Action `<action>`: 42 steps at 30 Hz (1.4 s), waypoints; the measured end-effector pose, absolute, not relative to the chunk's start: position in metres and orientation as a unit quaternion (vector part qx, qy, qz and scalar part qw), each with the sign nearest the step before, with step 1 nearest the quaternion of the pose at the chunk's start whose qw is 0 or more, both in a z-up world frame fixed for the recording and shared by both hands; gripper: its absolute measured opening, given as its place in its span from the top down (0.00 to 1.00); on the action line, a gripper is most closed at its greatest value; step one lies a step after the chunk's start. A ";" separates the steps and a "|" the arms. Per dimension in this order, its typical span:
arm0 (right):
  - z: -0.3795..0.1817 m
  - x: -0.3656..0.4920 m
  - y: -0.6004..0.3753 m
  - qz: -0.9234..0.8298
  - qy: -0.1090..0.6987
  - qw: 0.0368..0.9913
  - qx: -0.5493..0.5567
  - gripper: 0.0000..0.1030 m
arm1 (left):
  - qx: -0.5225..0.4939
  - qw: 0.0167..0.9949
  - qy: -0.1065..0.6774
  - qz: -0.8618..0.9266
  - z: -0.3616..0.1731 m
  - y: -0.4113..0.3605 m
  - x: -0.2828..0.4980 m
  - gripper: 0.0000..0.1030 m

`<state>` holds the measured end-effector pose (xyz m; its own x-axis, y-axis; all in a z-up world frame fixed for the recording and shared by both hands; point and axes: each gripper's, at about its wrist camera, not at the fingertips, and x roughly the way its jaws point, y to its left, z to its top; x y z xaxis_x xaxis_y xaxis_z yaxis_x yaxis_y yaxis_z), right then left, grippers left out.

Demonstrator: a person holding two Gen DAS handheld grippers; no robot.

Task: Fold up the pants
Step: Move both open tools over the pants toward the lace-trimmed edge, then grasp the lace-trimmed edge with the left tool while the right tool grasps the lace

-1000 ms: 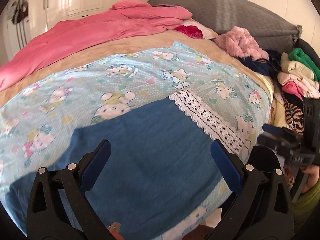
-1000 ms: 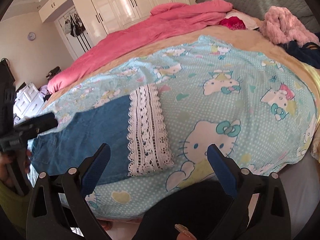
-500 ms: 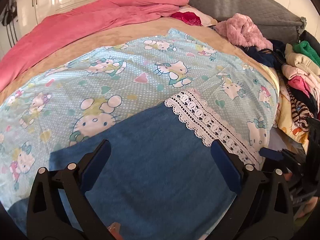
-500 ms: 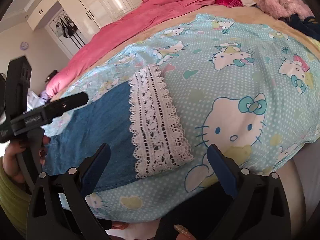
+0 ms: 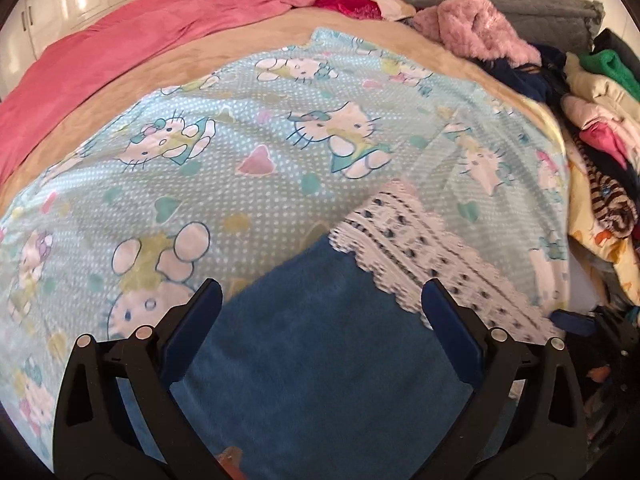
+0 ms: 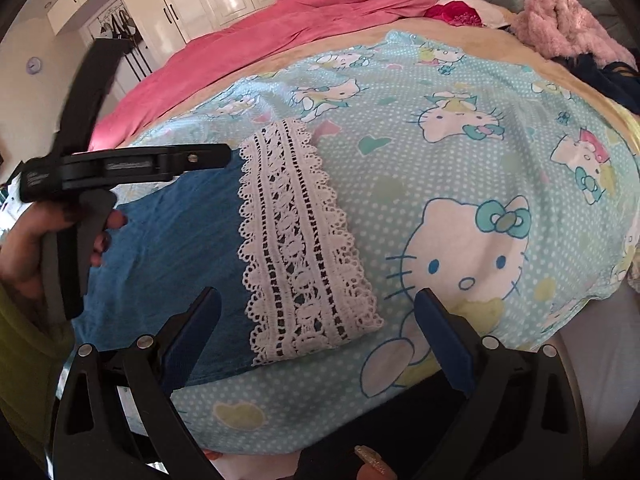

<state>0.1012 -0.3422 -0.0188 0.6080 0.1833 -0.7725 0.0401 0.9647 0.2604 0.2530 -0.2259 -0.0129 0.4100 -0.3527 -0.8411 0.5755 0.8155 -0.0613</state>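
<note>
Pants flat on bed, both tongs released.
Left tongs (image 5: 322, 304) and right tongs (image 6: 316, 312) hover over blue pants (image 6: 168, 248); waist end cut off; lace hem (image 6: 300, 240) visible.

One pair of blue denim pants (image 6: 168, 240) with one white lace hem band (image 6: 296, 240) lies on one bed (image 6: 460, 152). One light-blue cartoon-cat blanket (image 5: 260, 140) covers it, beside one pink quilt (image 5: 160, 28) and one fluffy pink garment (image 5: 472, 28). Two claws show: the left claw (image 5: 320, 312) and the right claw (image 6: 316, 316). One hand (image 6: 36, 244) is visible.
</note>
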 end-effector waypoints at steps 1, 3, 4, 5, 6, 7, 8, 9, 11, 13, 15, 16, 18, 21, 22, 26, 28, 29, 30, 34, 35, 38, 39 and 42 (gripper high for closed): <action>-0.020 0.102 -0.343 0.038 0.443 0.887 0.127 0.06 | 0.119 0.830 0.468 -0.280 -0.015 -0.227 0.256 0.09; -0.022 0.104 -0.344 0.036 0.448 0.884 0.132 0.06 | 0.109 0.824 0.472 -0.293 -0.019 -0.228 0.264 0.09; -0.023 0.104 -0.346 0.033 0.448 0.883 0.136 0.06 | 0.105 0.822 0.474 -0.298 -0.020 -0.228 0.267 0.09; -0.023 0.104 -0.347 0.033 0.448 0.883 0.140 0.06 | 0.102 0.821 0.474 -0.301 -0.021 -0.228 0.270 0.09; -0.024 0.105 -0.348 0.034 0.450 0.881 0.143 0.06 | 0.102 0.819 0.475 -0.304 -0.022 -0.229 0.274 0.09; -0.025 0.105 -0.350 0.035 0.451 0.879 0.149 0.06 | 0.102 0.817 0.477 -0.307 -0.023 -0.230 0.276 0.09; -0.025 0.105 -0.352 0.034 0.450 0.879 0.155 0.06 | 0.100 0.814 0.481 -0.310 -0.025 -0.230 0.279 0.09; -0.026 0.105 -0.353 0.034 0.449 0.878 0.159 0.06 | 0.092 0.810 0.485 -0.316 -0.026 -0.229 0.282 0.09; -0.026 0.106 -0.353 0.034 0.451 0.877 0.160 0.06 | 0.076 0.805 0.488 -0.328 -0.028 -0.227 0.285 0.09; -0.026 0.106 -0.352 0.033 0.452 0.877 0.158 0.06 | 0.062 0.800 0.493 -0.337 -0.030 -0.226 0.288 0.09; -0.027 0.107 -0.353 0.035 0.453 0.876 0.163 0.06 | 0.063 0.797 0.498 -0.337 -0.035 -0.227 0.290 0.09; -0.027 0.107 -0.354 0.035 0.452 0.875 0.167 0.05 | 0.067 0.797 0.498 -0.335 -0.037 -0.228 0.291 0.09; -0.027 0.109 -0.355 0.038 0.450 0.876 0.172 0.05 | 0.071 0.795 0.502 -0.334 -0.041 -0.230 0.293 0.10; -0.025 0.107 -0.353 0.052 0.443 0.878 0.172 0.07 | 0.078 0.795 0.501 -0.333 -0.043 -0.234 0.295 0.15; -0.023 0.106 -0.352 0.057 0.437 0.881 0.170 0.20 | 0.078 0.794 0.500 -0.337 -0.042 -0.236 0.296 0.17; -0.025 0.107 -0.348 0.066 0.441 0.880 0.163 0.31 | 0.075 0.784 0.500 -0.361 -0.040 -0.245 0.291 0.47; -0.025 0.107 -0.349 0.070 0.442 0.878 0.169 0.32 | 0.084 0.780 0.499 -0.367 -0.040 -0.251 0.287 0.47; -0.026 0.107 -0.350 0.070 0.443 0.877 0.174 0.32 | 0.087 0.780 0.498 -0.369 -0.041 -0.253 0.286 0.47; -0.026 0.108 -0.352 0.072 0.444 0.875 0.181 0.30 | 0.089 0.779 0.498 -0.372 -0.042 -0.254 0.286 0.45; -0.028 0.113 -0.350 0.083 0.450 0.870 0.186 0.22 | 0.080 0.778 0.501 -0.370 -0.046 -0.254 0.288 0.43; -0.028 0.114 -0.349 0.084 0.451 0.870 0.183 0.22 | 0.078 0.779 0.501 -0.367 -0.046 -0.254 0.287 0.43; -0.028 0.114 -0.349 0.085 0.447 0.871 0.186 0.45 | 0.080 0.783 0.499 -0.362 -0.047 -0.256 0.282 0.54; -0.028 0.114 -0.351 0.083 0.448 0.870 0.189 0.54 | 0.078 0.783 0.499 -0.363 -0.047 -0.256 0.281 0.61; -0.028 0.113 -0.354 0.090 0.442 0.869 0.202 0.67 | 0.084 0.785 0.504 -0.351 -0.045 -0.258 0.277 0.68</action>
<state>0.1132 -0.3543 -0.0285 0.5922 0.3353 -0.7327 0.0213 0.9025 0.4302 0.2769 -0.2583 -0.0452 0.2455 -0.4664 -0.8498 0.6350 0.7398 -0.2226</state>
